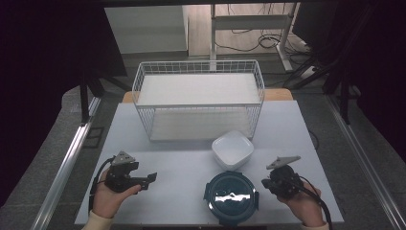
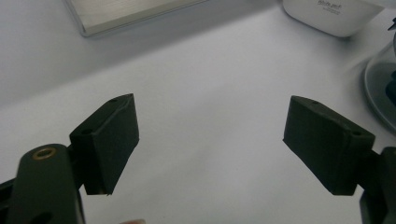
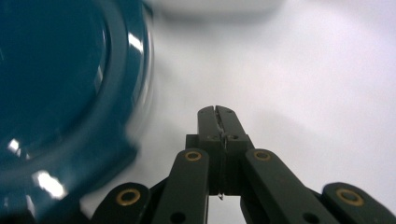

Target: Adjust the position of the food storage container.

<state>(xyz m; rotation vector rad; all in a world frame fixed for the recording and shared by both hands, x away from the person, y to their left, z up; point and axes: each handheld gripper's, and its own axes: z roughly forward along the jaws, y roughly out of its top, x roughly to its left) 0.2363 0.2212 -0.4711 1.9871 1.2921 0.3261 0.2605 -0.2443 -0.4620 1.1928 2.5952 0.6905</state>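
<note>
White tabletop (image 1: 182, 167) carries everything, with dark floor beyond its edges. Nearest the person, a teal round lid (image 1: 231, 196) lies flat near the front edge, between the two grippers. The right gripper (image 1: 266, 183), fingers pressed shut on nothing, sits just beside the lid's right rim. The left gripper (image 1: 152, 178), fingers spread wide and empty, stands well apart with bare surface between. Farther back sits a white square bowl (image 1: 232, 149), then a white wire basket (image 1: 198, 98).
</note>
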